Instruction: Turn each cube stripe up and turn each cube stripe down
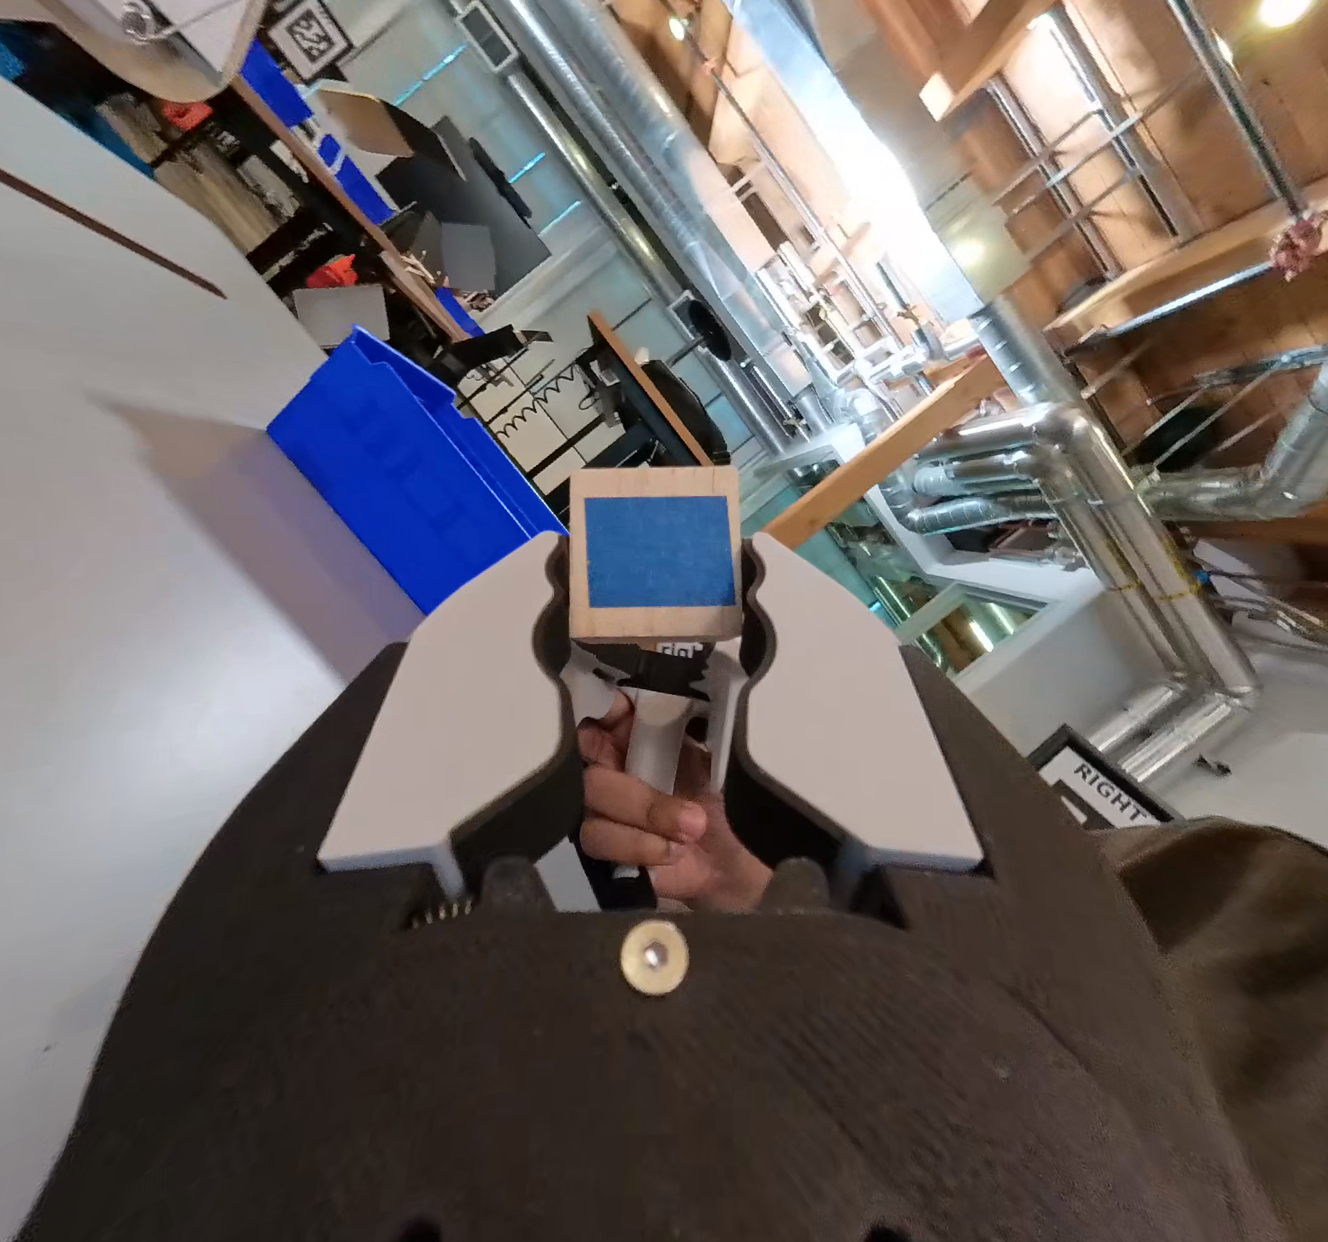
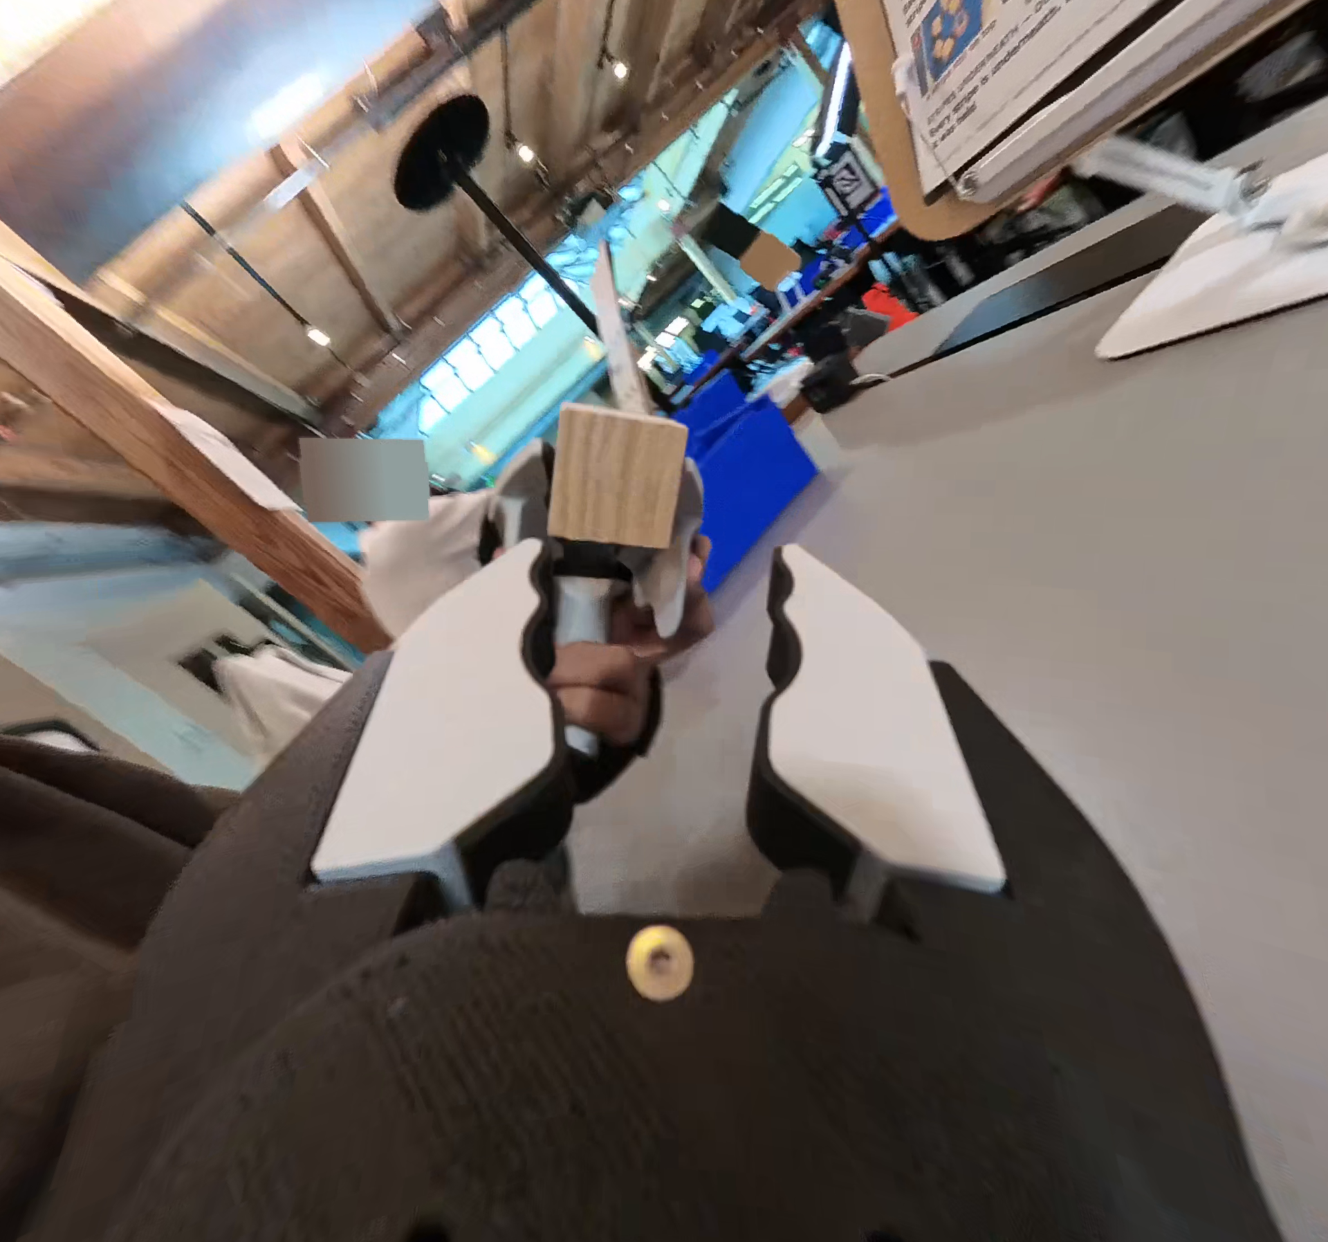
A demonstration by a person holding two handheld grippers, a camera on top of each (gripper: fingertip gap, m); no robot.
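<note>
Currently: left gripper (image 1: 654, 564) clamped on wooden cube (image 1: 654, 553), fingers touching both cube sides. Cube sits at fingertips, raised off white table (image 1: 108, 560); blue-taped face turned toward left wrist camera. Right wrist view: same cube (image 2: 616, 486) shows plain wood face, held ahead of right gripper (image 2: 657, 586), apart from it. Right gripper jaws spread, nothing between them. Blue bin (image 1: 402, 453) stands on table beyond cube.

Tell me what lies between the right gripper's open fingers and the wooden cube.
Nothing: in the right wrist view the right gripper faces the wooden cube across bare air; only the left gripper clamps it.
</note>
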